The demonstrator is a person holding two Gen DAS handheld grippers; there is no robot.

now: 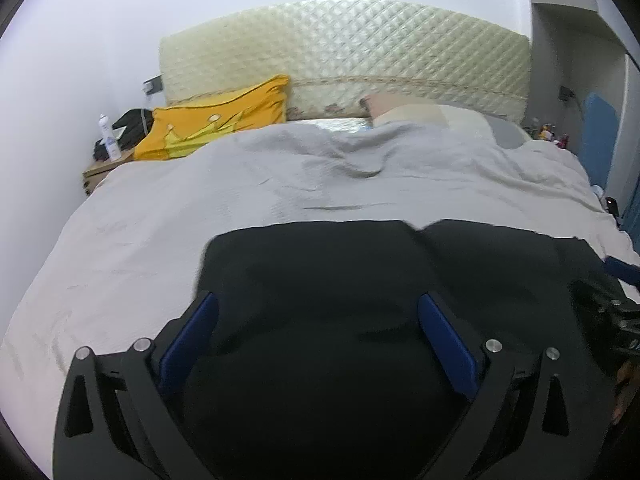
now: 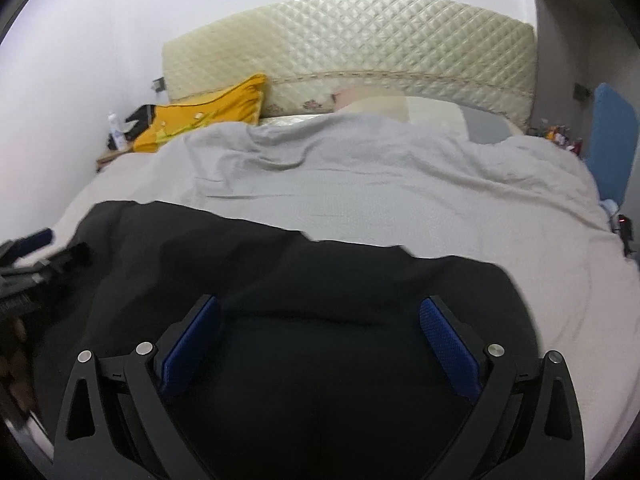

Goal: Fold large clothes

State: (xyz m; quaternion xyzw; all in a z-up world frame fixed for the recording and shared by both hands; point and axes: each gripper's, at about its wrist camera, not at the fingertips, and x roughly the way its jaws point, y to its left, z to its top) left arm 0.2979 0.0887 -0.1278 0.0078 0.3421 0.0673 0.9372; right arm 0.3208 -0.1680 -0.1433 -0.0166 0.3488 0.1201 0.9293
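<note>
A bed (image 1: 200, 208) covered by a pale grey duvet is seen, with a quilted cream headboard (image 1: 360, 48) and a yellow pillow (image 1: 216, 120) at its far end. A black garment (image 1: 320, 280) is spread flat on the near part of the duvet. Above it, the left tongs (image 1: 318, 312) and right tongs (image 2: 320, 314) are held released, jaws spread wide, nothing gripped.

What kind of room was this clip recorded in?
Most likely a home bedroom: a bed under a grey duvet, a quilted cream headboard against the wall, and a yellow pillow beside a cluttered bedside table.
</note>
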